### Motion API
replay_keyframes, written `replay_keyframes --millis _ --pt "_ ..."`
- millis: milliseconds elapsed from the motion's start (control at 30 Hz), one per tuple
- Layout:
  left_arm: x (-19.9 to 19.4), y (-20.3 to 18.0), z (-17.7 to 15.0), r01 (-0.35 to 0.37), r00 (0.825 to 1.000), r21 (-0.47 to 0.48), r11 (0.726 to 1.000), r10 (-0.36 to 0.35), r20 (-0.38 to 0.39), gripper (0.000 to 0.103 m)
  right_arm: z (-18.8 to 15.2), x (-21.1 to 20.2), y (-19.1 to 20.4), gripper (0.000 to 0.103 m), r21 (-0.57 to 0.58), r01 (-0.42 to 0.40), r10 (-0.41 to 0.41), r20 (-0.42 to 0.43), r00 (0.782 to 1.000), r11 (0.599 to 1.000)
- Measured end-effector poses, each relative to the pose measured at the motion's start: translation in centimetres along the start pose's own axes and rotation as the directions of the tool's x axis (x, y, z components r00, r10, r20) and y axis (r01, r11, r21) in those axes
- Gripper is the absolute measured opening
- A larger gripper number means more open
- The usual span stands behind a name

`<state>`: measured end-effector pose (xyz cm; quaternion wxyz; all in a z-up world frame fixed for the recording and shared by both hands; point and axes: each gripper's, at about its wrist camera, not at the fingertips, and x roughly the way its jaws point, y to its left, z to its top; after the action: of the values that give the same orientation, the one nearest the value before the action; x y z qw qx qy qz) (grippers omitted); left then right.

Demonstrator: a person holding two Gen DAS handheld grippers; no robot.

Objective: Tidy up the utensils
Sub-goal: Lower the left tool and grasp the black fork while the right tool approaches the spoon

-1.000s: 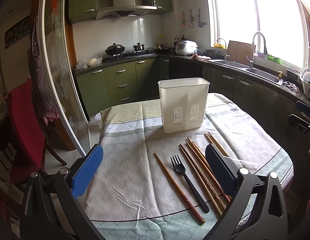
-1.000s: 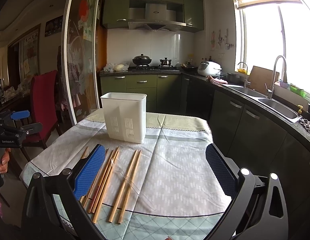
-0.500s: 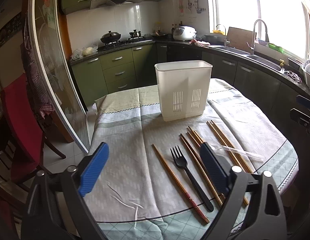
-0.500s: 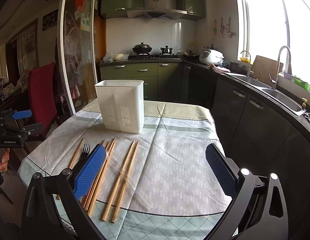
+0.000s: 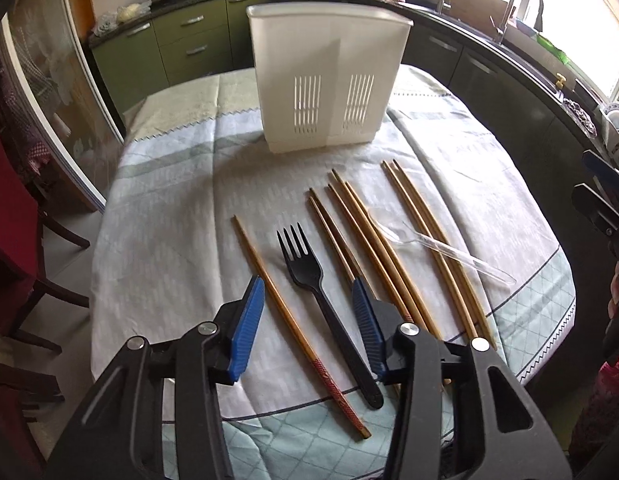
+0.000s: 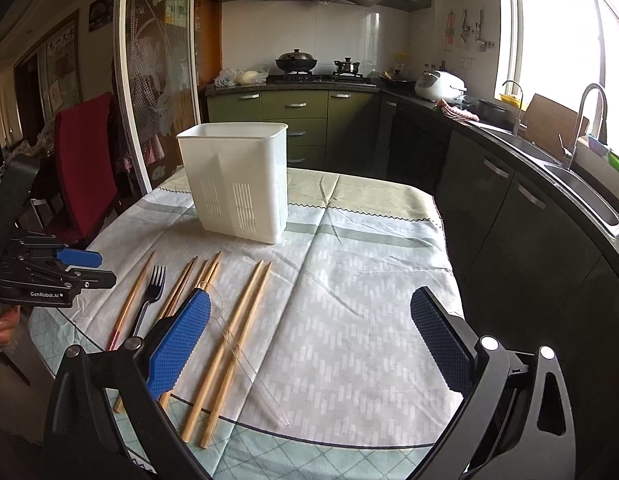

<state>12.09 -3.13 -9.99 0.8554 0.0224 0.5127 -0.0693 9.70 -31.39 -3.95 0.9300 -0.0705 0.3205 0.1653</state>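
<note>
A white slotted utensil holder [image 5: 329,80] stands at the far middle of the clothed table; it also shows in the right wrist view [image 6: 237,184]. A black plastic fork [image 5: 321,300], a single chopstick [image 5: 285,320], several more wooden chopsticks [image 5: 369,248] and a clear plastic spoon [image 5: 441,248] lie in front of it. My left gripper [image 5: 307,304] is open, low over the table, its blue pads on either side of the single chopstick and the fork handle. My right gripper [image 6: 309,320] is open and empty above the table's near right part, beside the chopsticks [image 6: 233,336].
The patterned tablecloth [image 6: 369,288] hangs over the round table's edges. A red chair [image 6: 85,164] stands at the left. Dark kitchen counters with a sink [image 6: 581,168] run along the right. The left gripper shows in the right wrist view [image 6: 49,276].
My left gripper has dropped and moved forward over the fork and single chopstick, and its jaws have narrowed. My right gripper has risen slightly and stayed open.
</note>
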Motion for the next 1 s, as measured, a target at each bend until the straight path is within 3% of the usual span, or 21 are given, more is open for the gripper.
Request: replay_keyframes --millis 200,300,500,633,800,1000 --pt "3.7 -0.6 1.0 0.001 0.987 -0.075 0.997 -0.013 -0.16 0.043 0.1 -0.1 0.3 0.099 -0.025 -0.003 0.002 -0.004 1.0 1.0" --pt "4.7 -0.5 1.2 0.012 0.976 -0.12 0.993 -0.038 -0.215 0.037 -0.1 -0.4 0.1 0.099 -0.022 -0.007 0.007 -0.005 1.0 1.0" --pt "6.1 -0.4 1.5 -0.014 0.967 -0.161 0.987 -0.028 -0.255 0.034 -0.4 -0.4 -0.4 0.099 -0.02 -0.016 0.015 -0.014 1.0 1.0" --pt "6.9 -0.2 1.5 -0.026 0.953 -0.183 0.983 -0.031 -0.303 0.02 -0.3 -0.4 -0.3 0.099 -0.044 -0.013 0.012 -0.025 1.0 0.999" --pt "8.0 -0.6 1.3 -0.031 0.942 -0.193 0.981 -0.036 -0.333 0.011 0.1 0.2 0.3 0.099 -0.087 -0.018 0.014 -0.044 0.999 0.996" --pt "8.5 -0.6 1.8 -0.034 0.943 -0.2 0.979 -0.035 -0.33 0.011 1.0 1.5 1.4 0.099 -0.167 -0.068 0.053 -0.095 0.994 0.984"
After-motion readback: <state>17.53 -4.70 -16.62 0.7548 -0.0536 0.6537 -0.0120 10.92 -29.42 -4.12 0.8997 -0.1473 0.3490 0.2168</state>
